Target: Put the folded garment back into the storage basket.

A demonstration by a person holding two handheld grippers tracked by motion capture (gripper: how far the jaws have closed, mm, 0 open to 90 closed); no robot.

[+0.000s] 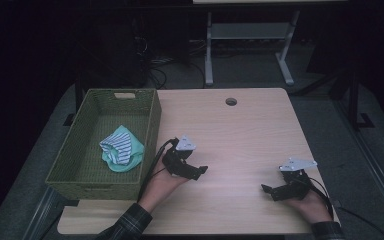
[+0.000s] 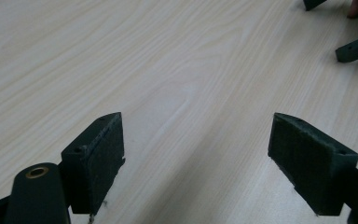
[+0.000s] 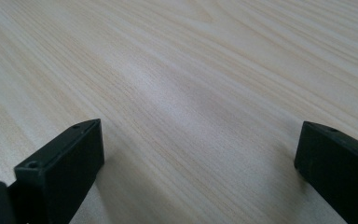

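High view: left tongs low centre-left of frame, over bare wood, jaws apart, nothing held. Right tongs lower right, jaws likewise apart and empty. The two sets well apart, pointing toward each other. Pale wood surface bare between them. Green woven basket at left of frame, on the surface's left edge. Inside it, a bundled cloth, mint green with a striped part, just beside the basket's right wall, near the left tongs.
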